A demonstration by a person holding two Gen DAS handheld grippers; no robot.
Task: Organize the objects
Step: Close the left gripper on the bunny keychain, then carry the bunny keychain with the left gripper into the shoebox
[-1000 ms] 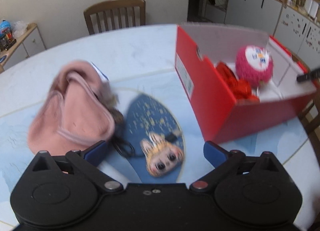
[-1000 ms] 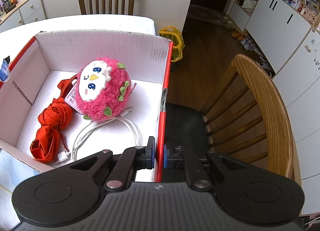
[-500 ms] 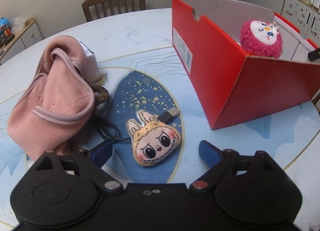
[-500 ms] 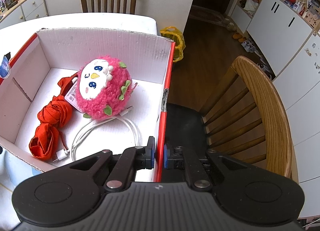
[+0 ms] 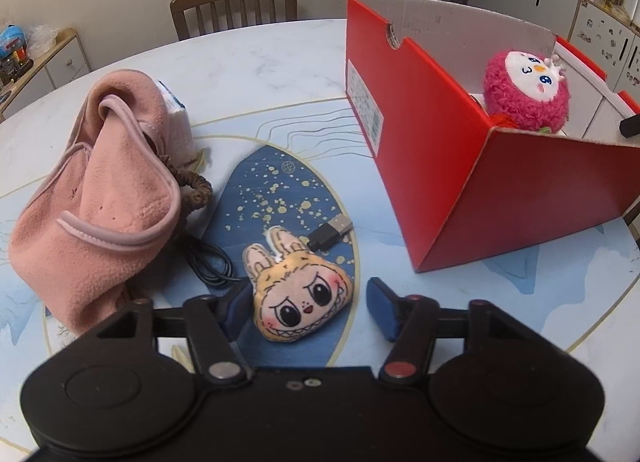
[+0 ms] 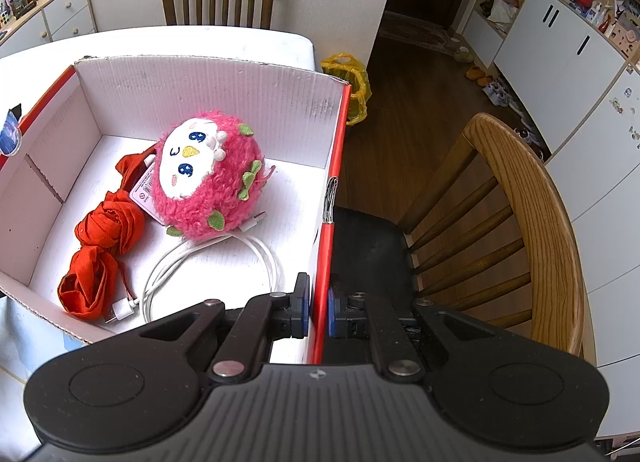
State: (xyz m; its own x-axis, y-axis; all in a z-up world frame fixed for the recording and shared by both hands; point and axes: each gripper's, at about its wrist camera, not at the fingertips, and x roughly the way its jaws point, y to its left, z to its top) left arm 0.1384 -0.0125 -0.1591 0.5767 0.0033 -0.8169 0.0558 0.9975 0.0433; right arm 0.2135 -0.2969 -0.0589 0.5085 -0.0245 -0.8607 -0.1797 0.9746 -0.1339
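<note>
Around bunny plush (image 5: 302, 304), narrower left gripper (image 5: 310, 304)

The round desk (image 5: 260, 70) has a pale marbled top with thin gold rings and a dark blue, gold-speckled patch at its middle. Take the red box (image 5: 460, 166) as the marker: it stands on the desk's right side, open at the top. Left of the box, on the blue patch, lies a small yellow plush face (image 5: 302, 302) with rabbit ears. Just behind that, nearer the box, rests a black USB plug (image 5: 330, 233), its black cable (image 5: 210, 266) looping away leftward. Farthest from the box sits a slumped pink fleece bag (image 5: 100, 198), with a white packet (image 5: 176, 122) against its far side.
</note>
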